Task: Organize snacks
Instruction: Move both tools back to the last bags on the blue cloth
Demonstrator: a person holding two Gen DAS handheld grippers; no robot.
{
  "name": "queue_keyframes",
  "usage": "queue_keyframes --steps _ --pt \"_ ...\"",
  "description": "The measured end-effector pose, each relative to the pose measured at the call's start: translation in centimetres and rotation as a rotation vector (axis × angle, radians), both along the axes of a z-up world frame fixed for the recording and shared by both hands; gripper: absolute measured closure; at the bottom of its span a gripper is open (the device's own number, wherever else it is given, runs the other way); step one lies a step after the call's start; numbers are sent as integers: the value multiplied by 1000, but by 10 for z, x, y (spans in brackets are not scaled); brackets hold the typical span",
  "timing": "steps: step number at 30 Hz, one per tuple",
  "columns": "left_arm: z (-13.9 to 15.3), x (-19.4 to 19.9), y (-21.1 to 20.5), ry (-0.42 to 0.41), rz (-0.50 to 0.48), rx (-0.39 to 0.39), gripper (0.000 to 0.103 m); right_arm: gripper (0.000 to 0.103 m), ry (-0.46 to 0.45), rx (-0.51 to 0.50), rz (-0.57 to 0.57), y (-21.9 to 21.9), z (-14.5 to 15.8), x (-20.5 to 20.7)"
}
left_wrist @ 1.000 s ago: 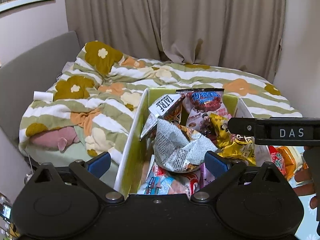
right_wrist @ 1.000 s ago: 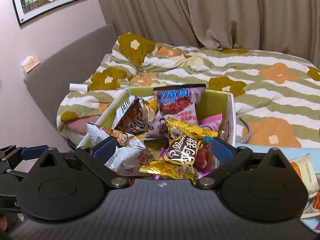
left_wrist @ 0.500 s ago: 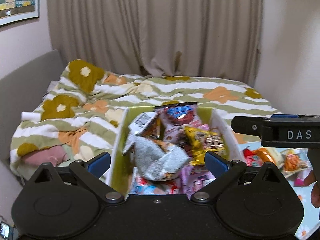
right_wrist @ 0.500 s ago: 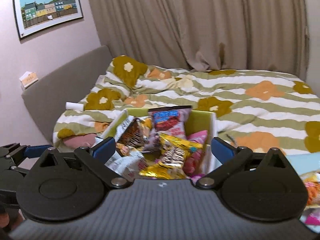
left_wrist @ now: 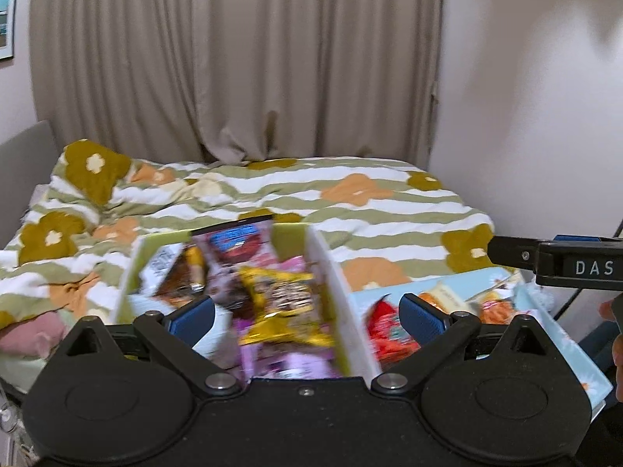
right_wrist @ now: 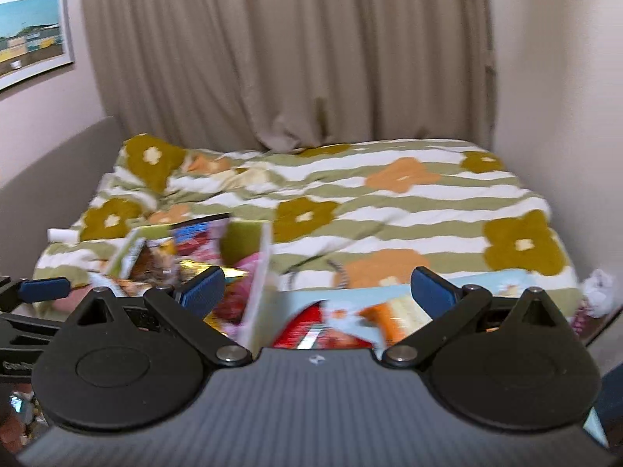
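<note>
A yellow-green box [left_wrist: 296, 235] with white outer walls stands in front of the bed, packed with snack bags, among them a gold bag [left_wrist: 288, 303] and a blue-and-red bag [left_wrist: 241, 243]. It also shows in the right wrist view [right_wrist: 249, 241]. To its right a light blue tray [left_wrist: 560, 334] holds red and orange snack packets [left_wrist: 389, 330]. My left gripper [left_wrist: 305, 321] is open and empty, above the box's near end. My right gripper [right_wrist: 317, 292] is open and empty, above the gap between box and tray; it also shows in the left wrist view [left_wrist: 553, 264].
A bed with a green-striped flower duvet [left_wrist: 311, 194] lies behind the box. Beige curtains [left_wrist: 241, 62] hang at the back. A grey headboard [right_wrist: 54, 159] stands on the left and a framed picture [right_wrist: 31, 54] hangs on the left wall.
Both grippers have pulled up and back from the box and swung right. The box looks smaller and lower, and the blue tray has come into view. Both stayed open.
</note>
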State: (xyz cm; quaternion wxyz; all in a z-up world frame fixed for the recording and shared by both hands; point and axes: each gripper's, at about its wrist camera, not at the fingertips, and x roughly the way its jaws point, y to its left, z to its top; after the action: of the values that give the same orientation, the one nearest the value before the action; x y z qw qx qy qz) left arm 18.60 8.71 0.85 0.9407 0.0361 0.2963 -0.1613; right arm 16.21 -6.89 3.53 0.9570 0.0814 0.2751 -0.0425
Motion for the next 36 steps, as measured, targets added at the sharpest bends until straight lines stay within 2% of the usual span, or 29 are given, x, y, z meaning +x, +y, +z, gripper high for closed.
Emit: queue_keyframes --steps 4,10,20,27,32,36 --pt "-5 5 -37 20 -14 -13 1 0 31 -20 -49 -42 -7 1" --pt "-19 20 -101 82 -32 -19 1 0 104 11 -75 -109 -27 7" --pt "-55 68 -192 188 14 20 1 0 231 117 -20 -198 -75 41" --pt "-95 117 -228 282 80 39 4 0 314 158 65 -231 -112 67" --pt "-126 140 -243 379 109 49 10 0 361 199 125 -238 -134 82" --pt "-144 149 -250 430 125 62 15 0 380 189 165 -236 -145 90"
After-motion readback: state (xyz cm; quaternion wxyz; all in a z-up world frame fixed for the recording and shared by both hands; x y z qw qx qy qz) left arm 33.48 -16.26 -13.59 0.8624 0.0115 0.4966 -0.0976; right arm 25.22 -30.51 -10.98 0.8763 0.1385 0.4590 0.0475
